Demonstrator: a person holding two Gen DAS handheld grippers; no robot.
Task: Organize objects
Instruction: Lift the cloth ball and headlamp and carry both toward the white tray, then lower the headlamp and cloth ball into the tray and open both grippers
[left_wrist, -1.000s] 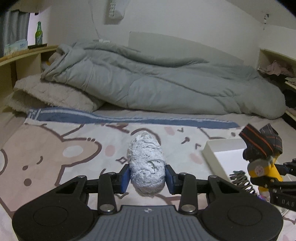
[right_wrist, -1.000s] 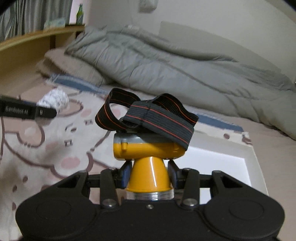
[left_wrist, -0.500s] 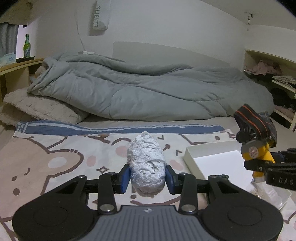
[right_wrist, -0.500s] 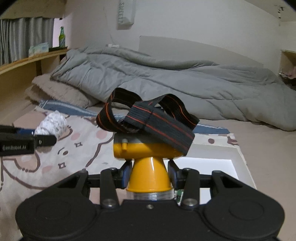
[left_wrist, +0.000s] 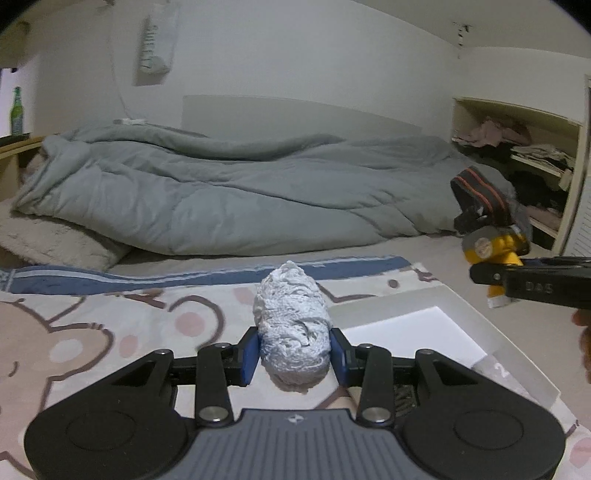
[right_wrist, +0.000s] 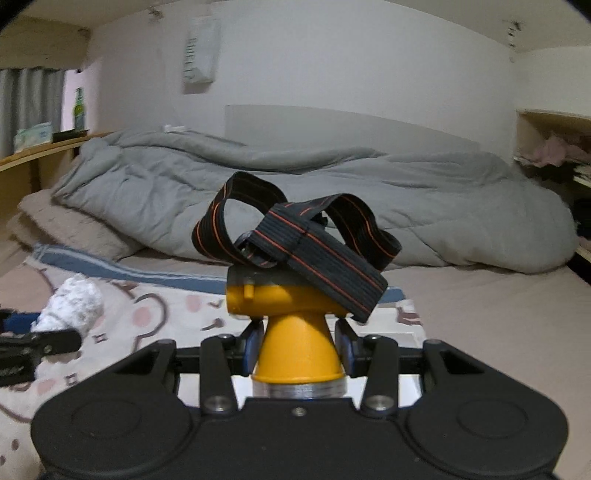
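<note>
Here both hand-held grippers (left_wrist: 293, 360) (right_wrist: 299, 349) tilt slightly downward.

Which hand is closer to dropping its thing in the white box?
Probably the right. The right gripper, holding the yellow headlamp, has the white box directly under it. The left gripper, holding the white cloth roll, sits over the box's left edge.

Both wrist views low over bed, facing grey duvet (left_wrist: 221, 192) and wall; each glimpses other's gripper, somewhat blurred.
</note>
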